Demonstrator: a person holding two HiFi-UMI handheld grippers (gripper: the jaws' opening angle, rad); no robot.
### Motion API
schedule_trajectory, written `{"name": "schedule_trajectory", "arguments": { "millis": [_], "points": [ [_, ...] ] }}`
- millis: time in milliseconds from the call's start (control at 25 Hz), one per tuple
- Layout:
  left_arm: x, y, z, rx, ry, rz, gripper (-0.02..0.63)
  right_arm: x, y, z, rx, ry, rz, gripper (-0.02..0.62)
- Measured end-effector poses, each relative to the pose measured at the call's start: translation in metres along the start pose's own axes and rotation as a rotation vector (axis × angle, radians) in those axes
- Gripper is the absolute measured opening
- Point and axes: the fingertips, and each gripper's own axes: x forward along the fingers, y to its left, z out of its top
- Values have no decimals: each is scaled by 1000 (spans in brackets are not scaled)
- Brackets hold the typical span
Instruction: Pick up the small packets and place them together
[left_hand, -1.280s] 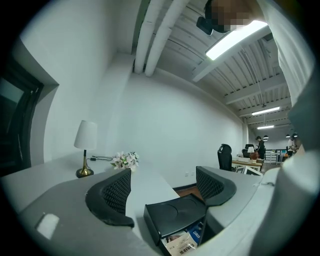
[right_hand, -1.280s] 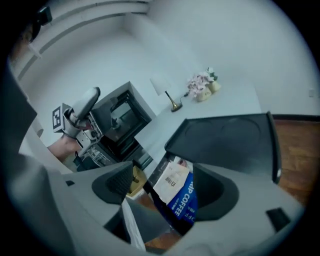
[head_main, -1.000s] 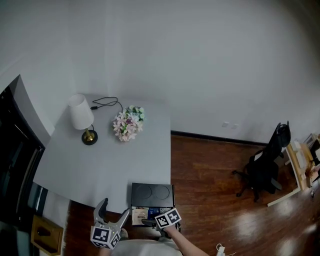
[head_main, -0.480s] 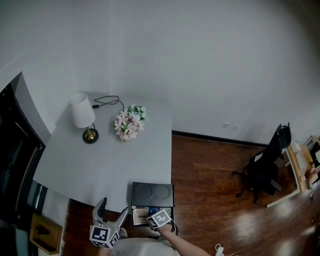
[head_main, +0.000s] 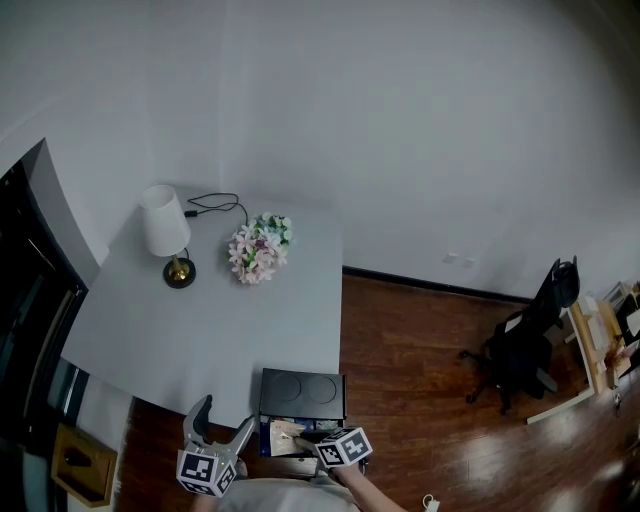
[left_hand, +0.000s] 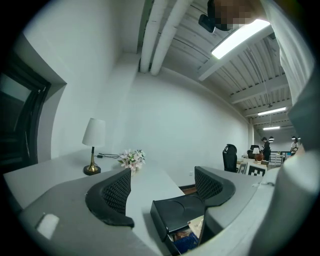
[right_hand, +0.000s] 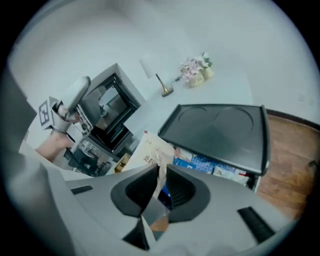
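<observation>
Two hand-held claws, left claw (head_main: 224, 420) and right claw (head_main: 303, 441), both moulded in smooth, matt, pale grey plastic. Broad rounded shells, narrowing into a pair of curved prongs. Behind the prongs of each, a white cube printed with black square markers: left cube (head_main: 205, 472), right cube (head_main: 347, 446). Lining the inner faces, black pads (left_hand: 119, 192) with a fine mesh-like texture and thick black rims. On the right claw's shell, two short black slots (right_hand: 256, 225), one either side of the prongs. At the lower edge of the head view, a pale grey top (head_main: 285, 497).
</observation>
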Motion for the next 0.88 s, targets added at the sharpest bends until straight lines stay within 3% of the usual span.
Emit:
{"name": "schedule_trajectory", "arguments": {
  "millis": [160, 280, 560, 880],
  "points": [
    [-1, 7, -1, -6, -3, 10, 388, -21, -5, 46, 11, -116, -8, 63],
    [2, 5, 0, -7, -9, 4, 388, -13, -26, 80, 8, -137, -54, 63],
    [1, 0, 3, -6, -15, 2, 388, 35, -67, 95, 60, -25, -166, 70],
    [-4, 7, 2, -11, -16, 29, 388, 49, -80, 91, -15, 59, -284, 107]
  ]
}}
